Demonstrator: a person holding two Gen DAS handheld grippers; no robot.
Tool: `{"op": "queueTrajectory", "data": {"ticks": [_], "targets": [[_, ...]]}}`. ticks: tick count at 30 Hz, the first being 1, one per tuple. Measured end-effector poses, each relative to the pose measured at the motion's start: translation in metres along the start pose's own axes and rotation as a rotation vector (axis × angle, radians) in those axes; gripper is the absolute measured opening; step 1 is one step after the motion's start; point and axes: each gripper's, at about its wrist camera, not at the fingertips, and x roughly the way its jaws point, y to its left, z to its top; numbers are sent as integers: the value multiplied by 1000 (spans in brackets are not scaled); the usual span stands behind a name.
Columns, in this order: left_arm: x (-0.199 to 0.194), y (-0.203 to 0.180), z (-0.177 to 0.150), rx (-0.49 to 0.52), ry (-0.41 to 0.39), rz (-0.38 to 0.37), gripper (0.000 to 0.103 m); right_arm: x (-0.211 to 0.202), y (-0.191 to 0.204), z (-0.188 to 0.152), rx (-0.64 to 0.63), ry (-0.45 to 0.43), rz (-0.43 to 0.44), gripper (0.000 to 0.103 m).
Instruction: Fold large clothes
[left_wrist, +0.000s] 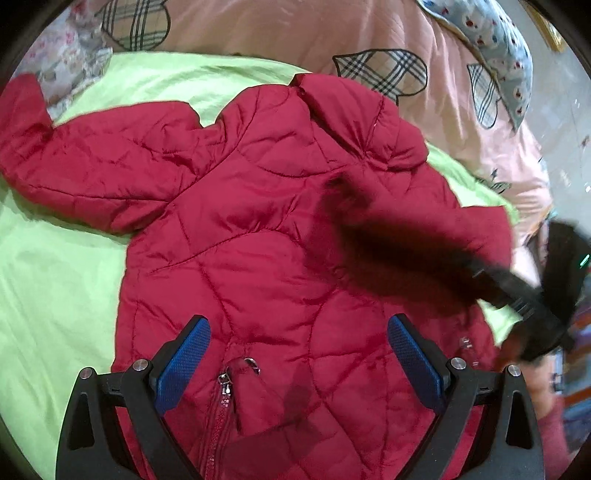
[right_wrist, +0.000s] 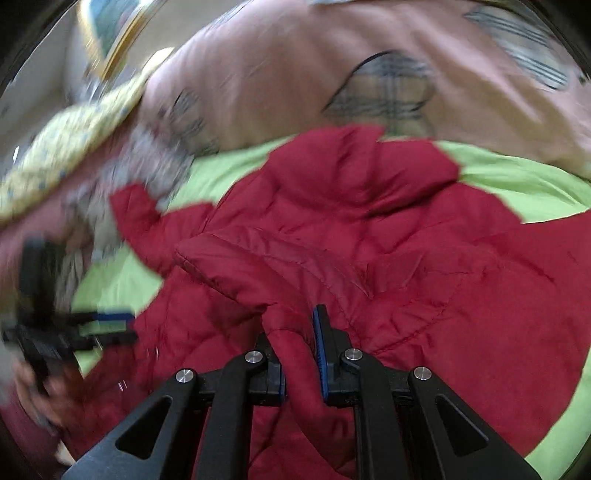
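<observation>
A red quilted jacket lies spread on a lime-green sheet, one sleeve stretched to the left, hood at the far end. My left gripper is open and hovers above the jacket's lower part near the zipper. My right gripper is shut on a fold of the jacket's red fabric, with the jacket spread beyond it. The right gripper shows as a dark blur in the left wrist view. The left gripper shows blurred at the left of the right wrist view.
A pink quilt with plaid heart patches lies bunched at the far end of the bed. A floral pillow sits at the far right, and floral cloth at the far left. The green sheet shows around the jacket.
</observation>
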Motion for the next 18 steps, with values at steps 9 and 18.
{"op": "queueTrajectory", "data": {"ticks": [9, 18], "targets": [[38, 23, 54, -38, 85, -138, 97, 35, 20, -10, -136, 40, -3, 16], [116, 34, 92, -79, 203, -223, 32, 38, 16, -11, -106, 52, -2, 18]]}}
